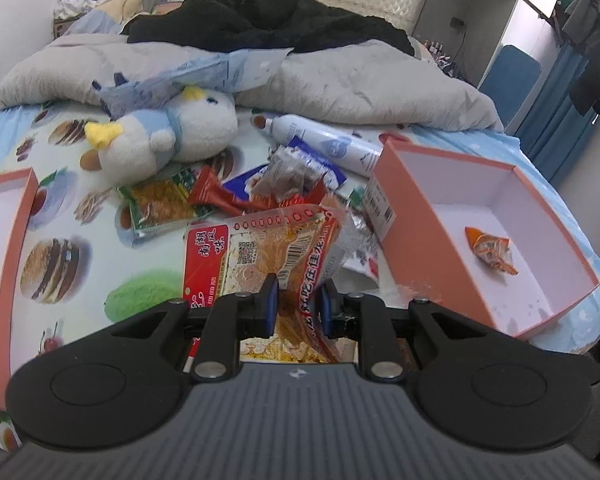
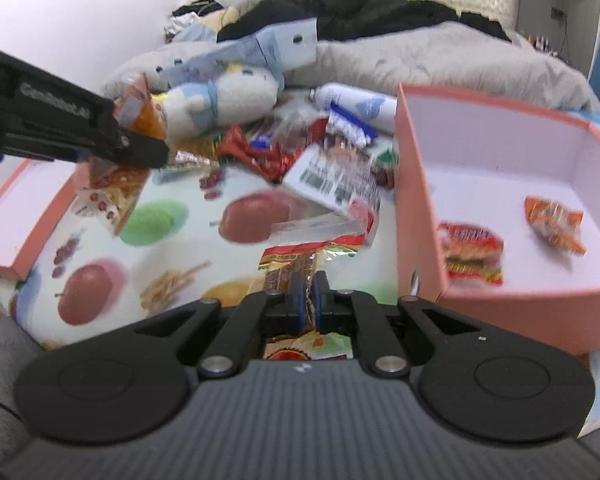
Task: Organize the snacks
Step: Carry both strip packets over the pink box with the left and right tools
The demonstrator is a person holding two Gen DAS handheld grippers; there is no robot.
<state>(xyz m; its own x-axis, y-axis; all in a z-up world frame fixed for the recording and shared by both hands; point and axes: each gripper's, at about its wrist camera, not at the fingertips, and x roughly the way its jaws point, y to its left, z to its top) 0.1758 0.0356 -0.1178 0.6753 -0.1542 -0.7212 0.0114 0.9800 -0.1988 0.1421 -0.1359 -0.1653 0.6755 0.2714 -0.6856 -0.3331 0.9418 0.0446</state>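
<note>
My left gripper (image 1: pixel 298 304) is shut on a large orange and red snack bag (image 1: pixel 260 248) with a barcode, held above the bed. In the right wrist view this left gripper (image 2: pixel 144 150) comes in from the left with that bag (image 2: pixel 138 110) in it. My right gripper (image 2: pixel 305 292) is shut on a small green, red and yellow snack packet (image 2: pixel 300 256). An open pink box (image 1: pixel 420 240) stands at the right. It holds an orange packet (image 1: pixel 490 250); the right wrist view shows two packets in it (image 2: pixel 472 252) (image 2: pixel 554 220). More snacks lie in a pile (image 1: pixel 236 196).
A pink lid (image 1: pixel 4 240) lies at the left on the fruit-print sheet. A plush toy (image 1: pixel 168 132) and a white spray bottle (image 1: pixel 324 140) lie behind the pile. A grey duvet (image 1: pixel 340 80) and dark clothes cover the far end of the bed.
</note>
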